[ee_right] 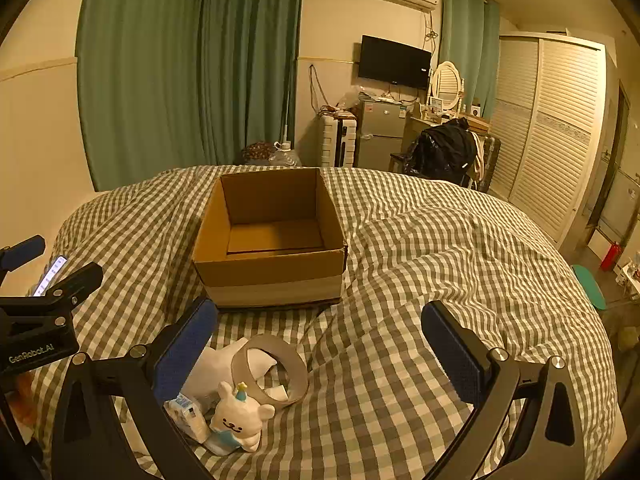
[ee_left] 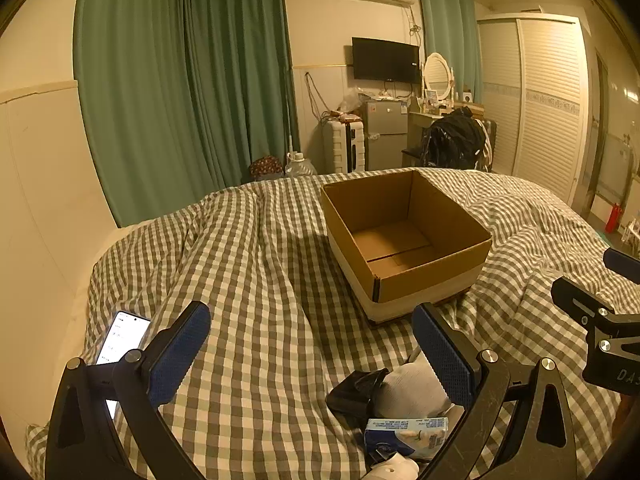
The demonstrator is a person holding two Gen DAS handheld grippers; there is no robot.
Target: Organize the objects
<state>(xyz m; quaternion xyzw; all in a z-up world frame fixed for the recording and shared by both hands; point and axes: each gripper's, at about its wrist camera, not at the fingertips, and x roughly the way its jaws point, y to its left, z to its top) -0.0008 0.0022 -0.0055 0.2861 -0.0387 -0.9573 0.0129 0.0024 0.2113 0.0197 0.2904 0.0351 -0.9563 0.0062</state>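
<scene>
Holding both tools above the checked bed (ee_right: 420,280), I keep my left gripper (ee_left: 312,360) spread wide with nothing between its pads, a lit phone (ee_left: 120,340) lying just left of it. Ahead sits the open cardboard box (ee_right: 272,240), its inside bare. Near my side lies a cluster: a white sock (ee_right: 224,364), a tape ring (ee_right: 276,368), a small carton (ee_right: 186,410) and a bear figurine (ee_right: 240,420). My right gripper (ee_right: 320,344) is spread too, holding nothing.
</scene>
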